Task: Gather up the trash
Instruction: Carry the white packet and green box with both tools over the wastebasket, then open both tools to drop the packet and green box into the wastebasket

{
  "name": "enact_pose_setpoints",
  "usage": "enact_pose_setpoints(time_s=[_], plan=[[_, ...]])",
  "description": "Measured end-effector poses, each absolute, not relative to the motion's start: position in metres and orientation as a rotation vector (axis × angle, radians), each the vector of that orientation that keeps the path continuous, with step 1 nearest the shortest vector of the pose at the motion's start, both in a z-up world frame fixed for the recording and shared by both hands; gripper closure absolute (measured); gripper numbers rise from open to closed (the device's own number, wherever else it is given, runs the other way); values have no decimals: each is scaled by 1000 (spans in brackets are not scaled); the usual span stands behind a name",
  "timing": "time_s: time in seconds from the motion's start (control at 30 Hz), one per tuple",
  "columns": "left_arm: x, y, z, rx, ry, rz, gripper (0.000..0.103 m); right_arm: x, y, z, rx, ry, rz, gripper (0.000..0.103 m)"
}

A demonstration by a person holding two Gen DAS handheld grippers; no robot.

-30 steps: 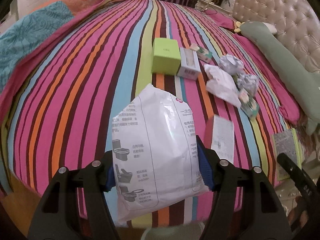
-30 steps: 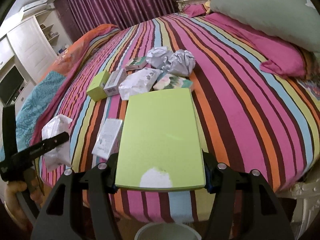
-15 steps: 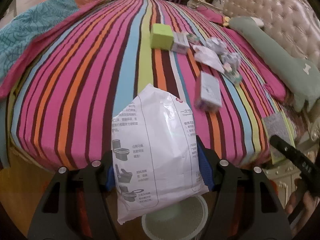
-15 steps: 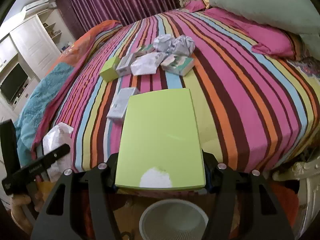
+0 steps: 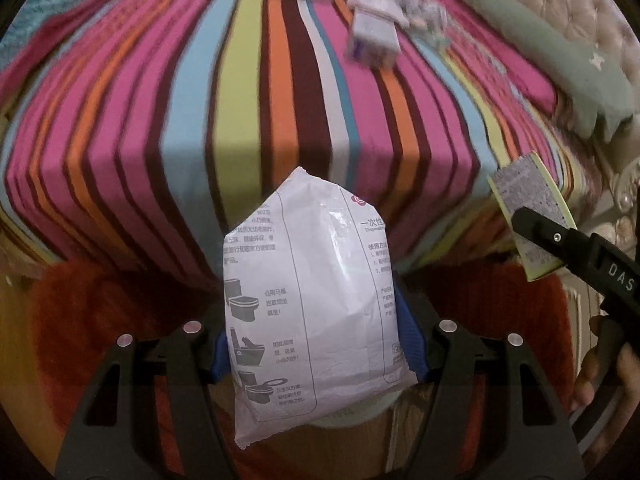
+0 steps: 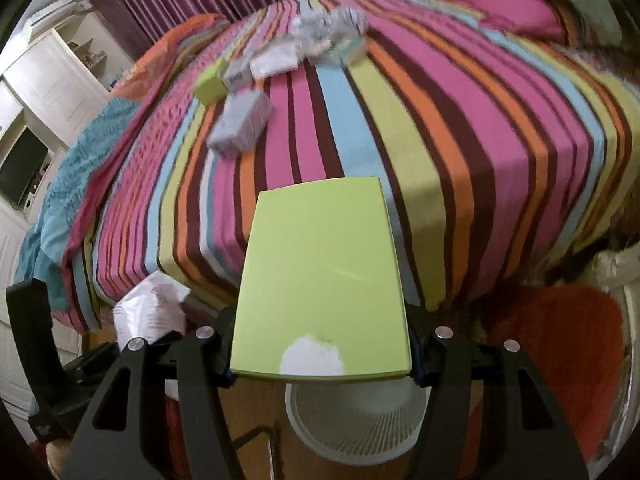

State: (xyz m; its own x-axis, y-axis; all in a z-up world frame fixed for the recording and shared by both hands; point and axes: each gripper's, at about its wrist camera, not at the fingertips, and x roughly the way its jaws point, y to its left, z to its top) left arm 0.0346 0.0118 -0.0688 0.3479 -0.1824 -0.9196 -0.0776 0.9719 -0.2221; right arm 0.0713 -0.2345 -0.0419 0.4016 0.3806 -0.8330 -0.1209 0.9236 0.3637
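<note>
Jaws first: your left gripper [image 5: 316,344] is clenched on the white plastic packet [image 5: 316,312], pads biting its lower sides, and your right gripper [image 6: 320,356] is clamped across the near end of the flat green box [image 6: 324,280]. Both loads are off the bed and out over the floor. Right under the box, at 6 o'clock in the right view, sits the white slatted bin [image 6: 356,420]; in the left view only a pale rim peeks out below the packet, so that one looks close to lined up too.

Handling, as I read it: the packet is soft, crinkly film, light, probably slippery, and it may sag or slide sideways on release. The box is stiff cardboard, thin and light, held flat; it looks wider than you'd like for that bin mouth, so tipping it on edge seems wise.

Around you: red rug [image 6: 552,344] at 3 o'clock, bare wood floor beneath. Beyond, the striped bed [image 6: 440,128]. Further out, at 11 o'clock, more trash waits: a pale carton [image 6: 242,124], a small green box [image 6: 208,86], then blurred crumpled paper [image 6: 328,26] and wrappers. Nothing blocks the drop.
</note>
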Motion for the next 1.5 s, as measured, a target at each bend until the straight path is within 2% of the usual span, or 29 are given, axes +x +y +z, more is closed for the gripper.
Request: enact_pose_setpoints(time_s=[0.33, 0.83, 1.07, 1.5], plan=[[36, -10, -127, -224, 1427, -111, 39, 62, -234, -105, 338, 1359, 313, 46], [52, -14, -203, -311, 1708, -109, 39, 60, -241, -168, 479, 1651, 265, 46], [48, -21, -244, -348, 1826, -102, 39, 59, -241, -198, 513, 1754, 234, 46], [44, -32, -286, -351, 1946, -96, 39, 66, -226, -250, 477, 1904, 161, 46]])
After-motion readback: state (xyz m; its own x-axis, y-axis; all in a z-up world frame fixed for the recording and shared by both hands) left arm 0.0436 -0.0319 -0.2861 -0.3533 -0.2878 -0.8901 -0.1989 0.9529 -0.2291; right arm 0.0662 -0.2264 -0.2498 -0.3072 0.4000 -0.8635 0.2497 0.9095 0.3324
